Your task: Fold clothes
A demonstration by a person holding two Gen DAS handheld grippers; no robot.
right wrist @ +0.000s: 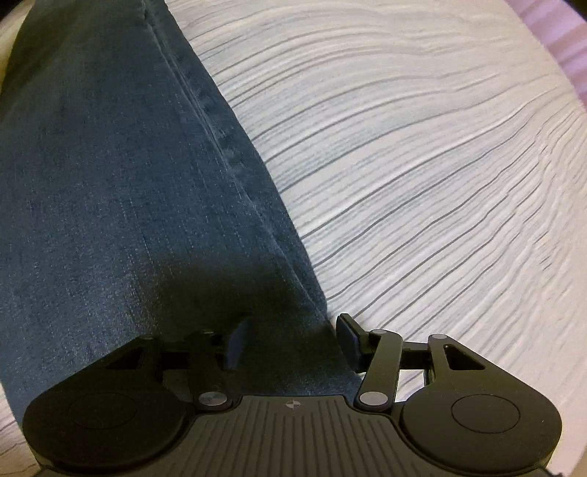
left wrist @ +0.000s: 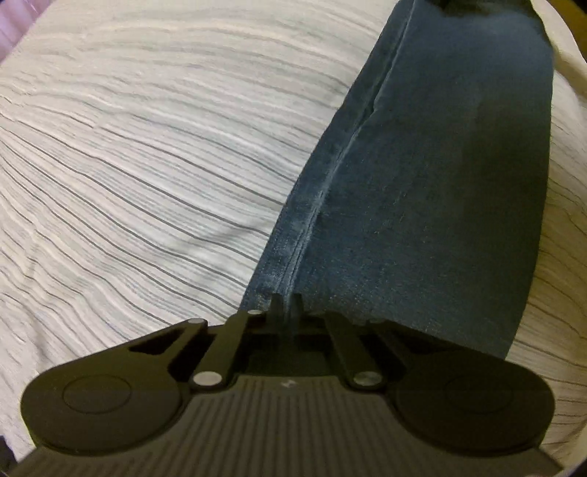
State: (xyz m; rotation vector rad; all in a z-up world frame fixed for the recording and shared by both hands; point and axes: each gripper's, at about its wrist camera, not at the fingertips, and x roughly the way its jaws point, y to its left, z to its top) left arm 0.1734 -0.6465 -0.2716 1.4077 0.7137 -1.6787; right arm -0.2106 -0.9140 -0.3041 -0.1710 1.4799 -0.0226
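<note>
A dark blue pair of jeans (left wrist: 422,183) lies stretched out as a long leg on a striped white bedsheet (left wrist: 128,146). My left gripper (left wrist: 286,306) points down at the leg's near end, and its two fingers are pinched together on the raised side seam. In the right wrist view the jeans (right wrist: 110,183) fill the left half. My right gripper (right wrist: 293,337) stands over the leg's right edge, its fingers apart. One finger (right wrist: 236,341) rests on the denim, the other (right wrist: 348,337) is at the cloth's edge beside the sheet (right wrist: 422,146), with the folded edge between them.
The wrinkled sheet spreads wide to the left of the jeans in the left wrist view and to the right in the right wrist view. A strip of purple fabric (right wrist: 572,40) shows at the far corner, and again (left wrist: 11,29) at the top left.
</note>
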